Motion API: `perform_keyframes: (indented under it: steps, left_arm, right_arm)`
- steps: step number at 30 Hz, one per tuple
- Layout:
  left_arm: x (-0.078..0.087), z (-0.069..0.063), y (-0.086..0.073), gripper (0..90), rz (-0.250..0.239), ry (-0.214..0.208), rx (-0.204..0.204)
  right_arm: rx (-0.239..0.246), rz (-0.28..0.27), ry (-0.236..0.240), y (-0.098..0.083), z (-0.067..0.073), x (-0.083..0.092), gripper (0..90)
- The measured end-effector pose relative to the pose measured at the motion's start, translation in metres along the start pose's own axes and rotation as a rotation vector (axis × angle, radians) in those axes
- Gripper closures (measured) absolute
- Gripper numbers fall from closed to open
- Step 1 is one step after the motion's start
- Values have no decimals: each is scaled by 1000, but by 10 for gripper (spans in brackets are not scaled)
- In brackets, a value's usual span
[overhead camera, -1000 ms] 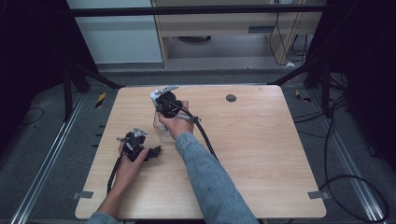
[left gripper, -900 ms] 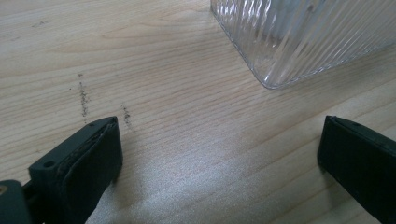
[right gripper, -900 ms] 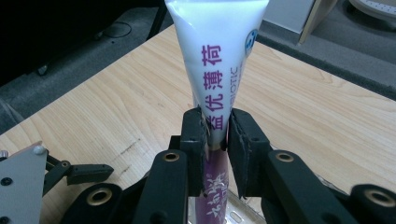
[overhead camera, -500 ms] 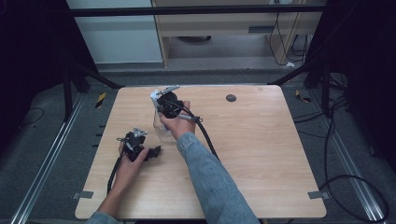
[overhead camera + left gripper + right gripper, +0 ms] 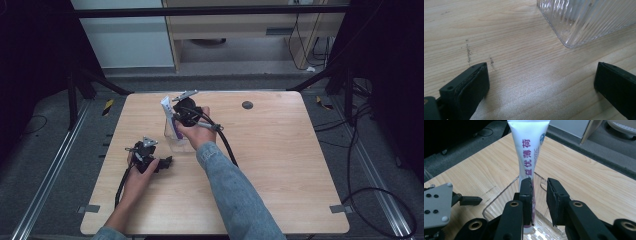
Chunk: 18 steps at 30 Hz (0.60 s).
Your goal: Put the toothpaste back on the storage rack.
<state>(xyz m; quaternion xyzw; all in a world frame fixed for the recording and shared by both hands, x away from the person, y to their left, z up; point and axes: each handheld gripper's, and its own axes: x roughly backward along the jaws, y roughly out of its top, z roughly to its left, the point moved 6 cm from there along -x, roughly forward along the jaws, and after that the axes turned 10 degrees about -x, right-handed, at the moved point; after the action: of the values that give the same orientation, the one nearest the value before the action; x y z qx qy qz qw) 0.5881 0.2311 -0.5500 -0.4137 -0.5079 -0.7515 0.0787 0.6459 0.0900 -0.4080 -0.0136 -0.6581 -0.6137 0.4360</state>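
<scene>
A white tube with purple lettering [image 5: 169, 116] [image 5: 529, 150] stands tilted in a clear ribbed plastic container [image 5: 176, 144] [image 5: 499, 202] on the wooden table [image 5: 280, 165]. My right gripper [image 5: 178, 123] [image 5: 540, 182] hovers over the container. Its jaws are a narrow gap apart: the tube lies against and behind the left jaw, and the right pad is clear of it. My left gripper [image 5: 167, 162] [image 5: 541, 75] rests low on the table with its jaws wide and nothing between them. A corner of the container [image 5: 584, 20] lies just ahead of it.
A small dark round mark [image 5: 247, 105] sits at the table's far edge. The right gripper's black cable [image 5: 226, 146] trails across the table beside the sleeve. Bare wood stretches to the right and along the front. A finger of the left gripper [image 5: 471, 200] points toward the container.
The right hand has edged slightly to the right over the container. The left hand and its gripper have stayed where they were.
</scene>
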Motion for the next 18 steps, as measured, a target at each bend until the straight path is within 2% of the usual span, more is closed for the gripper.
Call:
perform_keyframes:
  steps: [11, 18]
  left_arm:
    - [0, 0, 0, 0, 0, 0, 0]
    - [0, 0, 0, 0, -3, 1, 2]
  right_arm:
    - [22, -24, -7, 2, -4, 14, 764]
    - [27, -41, 8, 3, -3, 20, 743]
